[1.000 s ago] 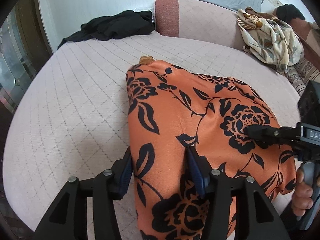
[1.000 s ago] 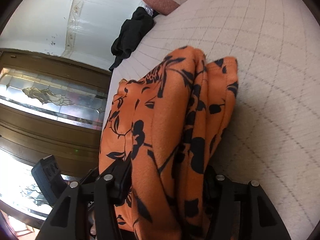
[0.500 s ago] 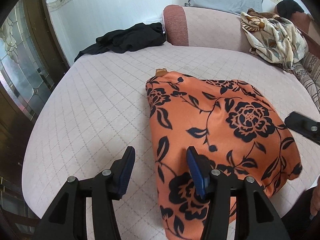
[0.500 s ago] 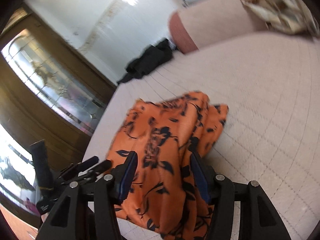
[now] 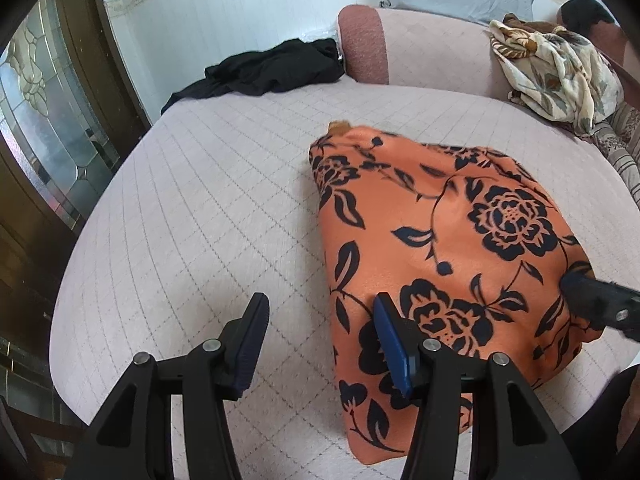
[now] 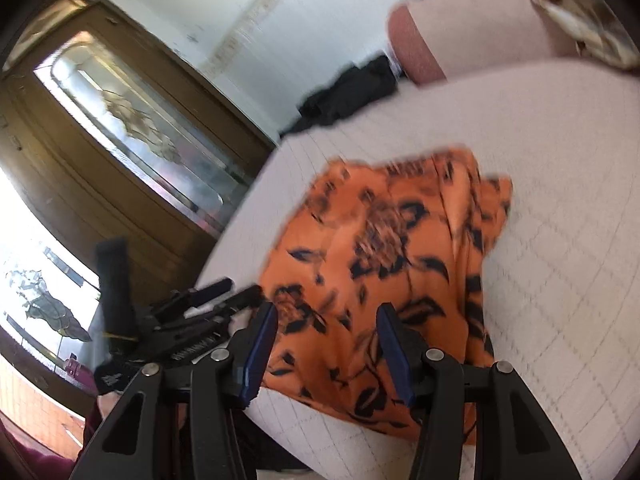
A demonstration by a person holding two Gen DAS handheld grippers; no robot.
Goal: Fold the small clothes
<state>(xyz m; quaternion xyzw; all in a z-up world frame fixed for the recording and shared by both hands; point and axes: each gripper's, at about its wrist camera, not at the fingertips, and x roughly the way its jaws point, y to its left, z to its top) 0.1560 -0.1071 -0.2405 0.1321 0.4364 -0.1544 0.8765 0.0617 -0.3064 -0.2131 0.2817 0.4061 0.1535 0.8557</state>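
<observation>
**Both grippers apart and empty above the folded orange garment**

Your left gripper (image 5: 320, 336) hangs over the near part of the quilted pink cushion (image 5: 192, 216), its jaws standing apart with nothing between them but bare cushion. Its right finger (image 5: 390, 344) sits over the near left edge of the orange garment with black flowers (image 5: 440, 248); whether it touches the cloth cannot be told. Most of the garment lies ahead and to the right of this gripper, folded into a rounded bundle flat on the cushion.

Your right gripper (image 6: 326, 350) also has its jaws apart and clamps nothing. Its jaws have just been closing a little, yet no cloth is pinched: the garment (image 6: 392, 256) lies on the cushion behind and beyond the two blue pads (image 6: 260, 348), seen through the gap, with its near edge under the fingers. This view is blurred, so the folds along the garment's right side are only roughly readable. In the left wrist view the tip of your right gripper (image 5: 592, 300) shows at the garment's right edge, just at or over the cloth.

Well apart from the garment, a black garment (image 5: 272, 68) lies at the far edge of the cushion beside a pink bolster (image 5: 364, 44), and a cream floral cloth (image 5: 560, 72) is heaped at the far right.
</observation>
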